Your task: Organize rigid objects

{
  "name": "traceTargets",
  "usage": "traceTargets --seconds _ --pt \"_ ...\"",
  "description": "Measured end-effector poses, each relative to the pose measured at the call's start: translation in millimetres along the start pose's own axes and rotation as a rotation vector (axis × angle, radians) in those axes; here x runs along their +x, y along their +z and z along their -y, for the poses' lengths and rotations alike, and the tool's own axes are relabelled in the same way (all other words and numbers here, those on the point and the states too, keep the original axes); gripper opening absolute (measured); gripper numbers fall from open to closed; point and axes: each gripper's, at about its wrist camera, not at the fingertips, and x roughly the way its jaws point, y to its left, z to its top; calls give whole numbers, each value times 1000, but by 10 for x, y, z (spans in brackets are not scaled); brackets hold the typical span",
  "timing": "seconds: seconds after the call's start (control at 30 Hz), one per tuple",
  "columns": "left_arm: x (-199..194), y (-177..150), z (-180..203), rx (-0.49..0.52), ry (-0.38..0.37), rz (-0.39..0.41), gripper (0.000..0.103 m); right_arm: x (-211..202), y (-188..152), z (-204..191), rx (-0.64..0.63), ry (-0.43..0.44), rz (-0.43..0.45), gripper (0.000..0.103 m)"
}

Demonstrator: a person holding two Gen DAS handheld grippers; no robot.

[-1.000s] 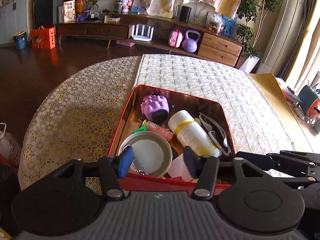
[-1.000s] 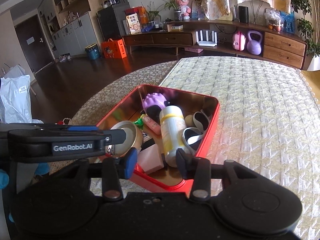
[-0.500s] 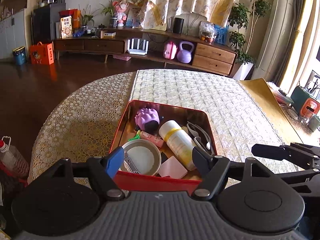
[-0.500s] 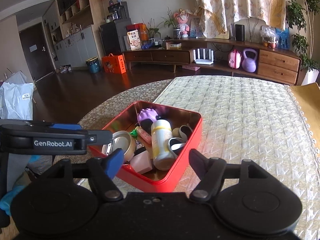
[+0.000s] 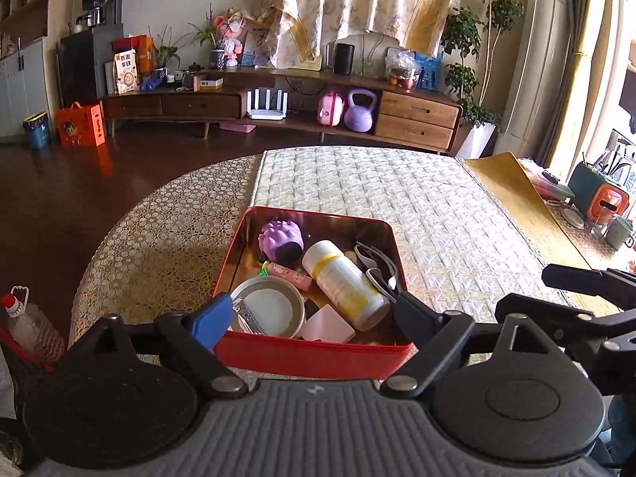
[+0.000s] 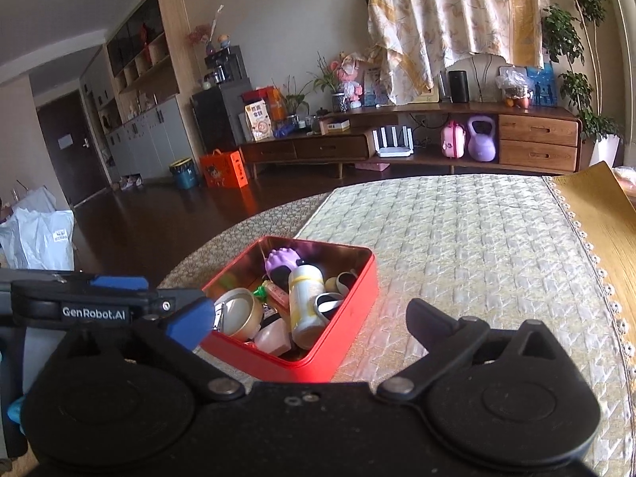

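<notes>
From the left wrist, the left gripper point(image 5: 314, 314) has its fingers spread wide with nothing clamped, having just been opening; the red tin point(image 5: 318, 357) sits on the surface point(image 5: 437, 206) just ahead of and between the fingertips, its near wall facing them; inside lie a white bottle point(image 5: 342, 278) toward the dark finger, a round metal lid point(image 5: 274, 306) toward the blue finger, a purple toy point(image 5: 280, 236) at the far end, a pink tube point(image 5: 290, 274) and a pink block point(image 5: 328, 328) by the near wall.

From the right wrist, the right gripper point(image 6: 302, 322) likewise has its fingers far apart and empty, having just been opening; the tin lies nearer the blue finger than the dark one, with bare surface ahead of the dark finger.

The step in hand looks like a let-go after setting the filled tin down; the sorting itself appears done or nearly so. Any next move would call for checking for loose items, though none shows on the cloth.
</notes>
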Motion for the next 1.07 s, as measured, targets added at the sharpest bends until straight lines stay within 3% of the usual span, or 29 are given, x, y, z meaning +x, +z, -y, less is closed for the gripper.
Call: traceTargets --seconds 0.1,1.07 --pt "-47 -25 60 10 2 7 101 -66 -33 -7 2 6 15 103" --pt "-270 -150 462 67 27 23 101 -358 -302 144 50 1 28 103"
